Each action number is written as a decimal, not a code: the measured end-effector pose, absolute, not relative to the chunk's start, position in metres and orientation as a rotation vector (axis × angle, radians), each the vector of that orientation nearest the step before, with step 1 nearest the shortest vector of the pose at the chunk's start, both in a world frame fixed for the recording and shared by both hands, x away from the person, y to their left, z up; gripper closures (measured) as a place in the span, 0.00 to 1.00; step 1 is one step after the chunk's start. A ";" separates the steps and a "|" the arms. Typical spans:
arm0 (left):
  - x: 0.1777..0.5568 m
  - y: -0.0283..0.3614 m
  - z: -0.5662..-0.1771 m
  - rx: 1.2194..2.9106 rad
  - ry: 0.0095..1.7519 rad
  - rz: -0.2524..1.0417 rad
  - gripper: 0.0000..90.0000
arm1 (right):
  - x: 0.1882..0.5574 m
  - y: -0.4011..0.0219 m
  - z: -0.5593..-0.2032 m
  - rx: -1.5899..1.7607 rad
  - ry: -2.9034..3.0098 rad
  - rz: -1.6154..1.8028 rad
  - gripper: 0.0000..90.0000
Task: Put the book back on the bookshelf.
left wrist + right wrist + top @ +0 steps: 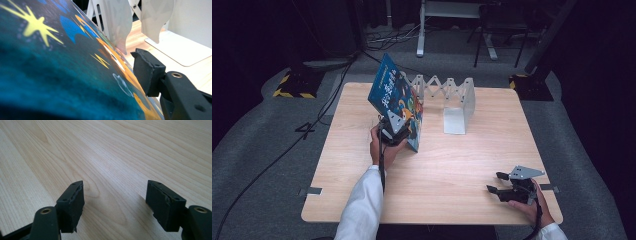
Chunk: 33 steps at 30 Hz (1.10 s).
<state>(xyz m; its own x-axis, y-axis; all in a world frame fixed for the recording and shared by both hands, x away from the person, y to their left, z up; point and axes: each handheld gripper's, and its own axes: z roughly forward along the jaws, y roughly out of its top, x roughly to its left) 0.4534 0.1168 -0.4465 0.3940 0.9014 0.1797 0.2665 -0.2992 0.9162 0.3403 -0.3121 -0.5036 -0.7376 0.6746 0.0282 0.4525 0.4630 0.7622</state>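
I have the left gripper (pixel 393 131) clamped on a large, thin picture book with a dark blue cover and yellow and orange cartoon shapes (pixel 395 97). In the left gripper view the glossy cover (pixel 62 67) runs across most of the frame, and my one visible black pad presses against its face near the lower edge; the other jaw is hidden behind the book. From the high view the book stands tilted over the middle-left of the light wooden table (pixel 452 165), its top corner leaning away toward the far left, its lower corner close to the tabletop. I cannot tell whether that corner touches the wood.

Just beside the book, toward the far edge, stands a white metal expandable book rack with a zigzag lattice back and flat end plates (pixel 452 102); the left gripper view shows its pale dividers (pixel 120 22) right behind the cover.

My right gripper (pixel 501 183) sits low near the front right corner, well apart from the book. Its jaws are spread wide with nothing between them, just bare wood grain (pixel 115 165).
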 end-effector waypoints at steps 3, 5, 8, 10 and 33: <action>0.453 0.119 -0.444 1.784 1.018 0.918 0.54 | 0.340 -0.312 -0.504 0.966 2.438 1.141 0.35; 0.452 0.119 -0.442 1.786 1.018 0.913 0.54 | 0.340 -0.312 -0.504 0.968 2.438 1.141 0.35; 0.452 0.121 -0.441 1.789 1.012 0.916 0.54 | 0.340 -0.312 -0.504 0.968 2.437 1.142 0.35; 0.452 0.122 -0.440 1.784 1.014 0.916 0.54 | 0.340 -0.312 -0.504 0.970 2.436 1.142 0.35; 0.442 0.132 -0.435 1.849 0.952 0.795 0.45 | 0.341 -0.313 -0.504 0.978 2.431 1.143 0.35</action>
<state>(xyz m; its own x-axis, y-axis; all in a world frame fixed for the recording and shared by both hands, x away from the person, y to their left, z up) 0.4421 0.1315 -0.4355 0.5001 0.8548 0.1385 0.2885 -0.3152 0.9041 0.3406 -0.3125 -0.5036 -0.7309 0.6818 0.0309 0.4587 0.4571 0.7620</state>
